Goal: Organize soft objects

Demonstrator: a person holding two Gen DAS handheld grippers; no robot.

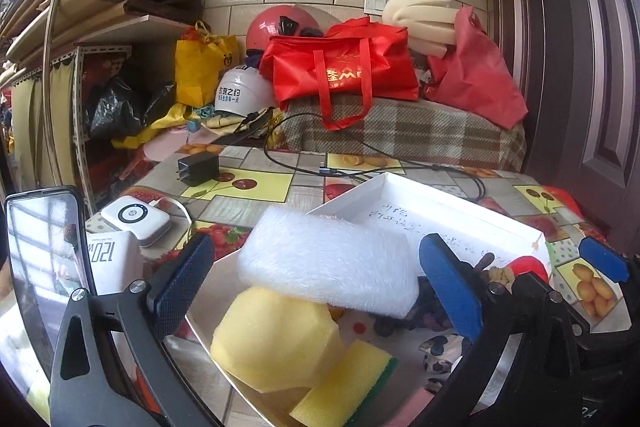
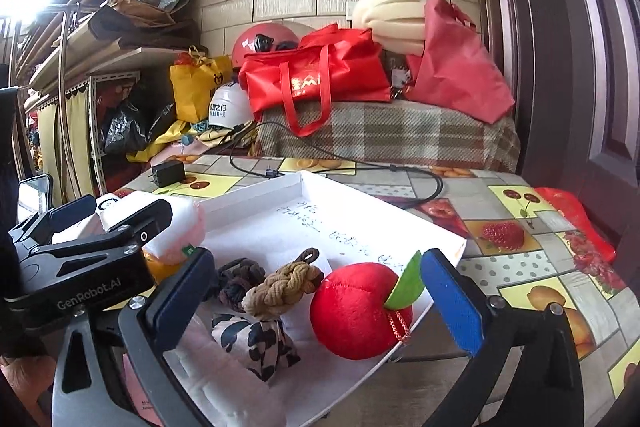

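A white tray [image 1: 448, 195] lies on the fruit-print table. In the left wrist view a white foam block [image 1: 328, 259] rests on a yellow sponge ball [image 1: 276, 339], with a yellow-green scouring sponge [image 1: 344, 387] beside it. My left gripper [image 1: 320, 291] is open, its fingers on either side of the foam block without touching it. In the right wrist view the tray [image 2: 280, 211] holds a red plush apple [image 2: 360, 311], a tan knotted hair tie [image 2: 284, 287], a dark hair tie [image 2: 238, 281] and a spotted cloth pouch [image 2: 256, 343]. My right gripper [image 2: 316, 299] is open around them.
A black charger [image 1: 198, 167] and its cable [image 1: 360, 171], a white power bank [image 1: 136, 221] and a phone [image 1: 44, 255] lie on the table's left. Red bags [image 1: 340, 67], helmets and foam rolls are piled behind on a plaid cover. A dark door stands at right.
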